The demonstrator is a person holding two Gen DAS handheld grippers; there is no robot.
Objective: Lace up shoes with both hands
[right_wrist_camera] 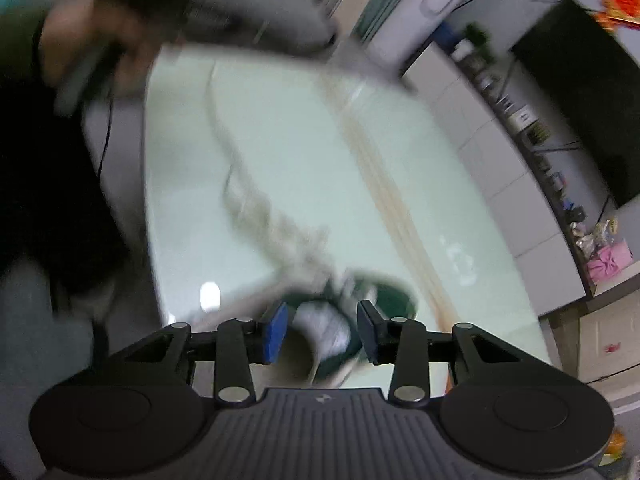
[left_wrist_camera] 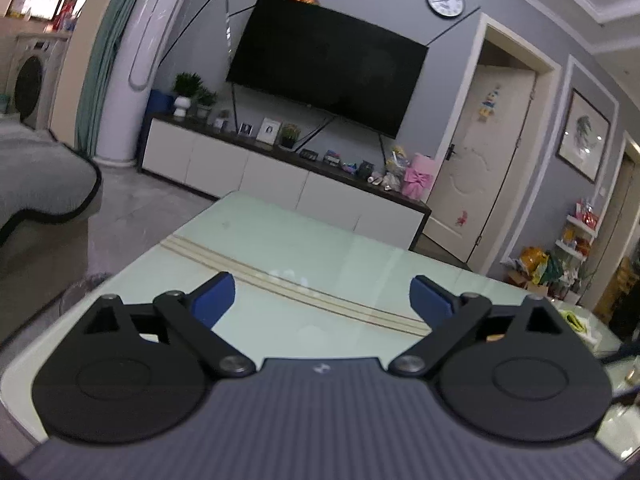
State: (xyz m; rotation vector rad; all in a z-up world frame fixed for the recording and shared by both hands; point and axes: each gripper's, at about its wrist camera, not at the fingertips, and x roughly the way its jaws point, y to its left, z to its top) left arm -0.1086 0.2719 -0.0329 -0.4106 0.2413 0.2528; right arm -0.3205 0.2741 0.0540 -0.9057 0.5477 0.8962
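Between the right claw's [right_wrist_camera: 322, 330] parted blue pads, a blurred shoe [right_wrist_camera: 340, 320]; left claw [left_wrist_camera: 322, 300] wide, empty.

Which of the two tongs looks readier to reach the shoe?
Probably the right tongs: open, with the blurred shoe just past their tips. The left tongs, open, face only bare table.

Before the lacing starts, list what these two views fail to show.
- Shoe, right wrist view: motion blur smears it, and the right gripper covers its near part; eyelets are unreadable.
- Lace, right wrist view: blurred, so its ends and threading cannot be traced.
- Shoe, left wrist view: absent; the open left gripper faces only bare table.
- Person's hand, right wrist view: blurred at the frame's upper left.
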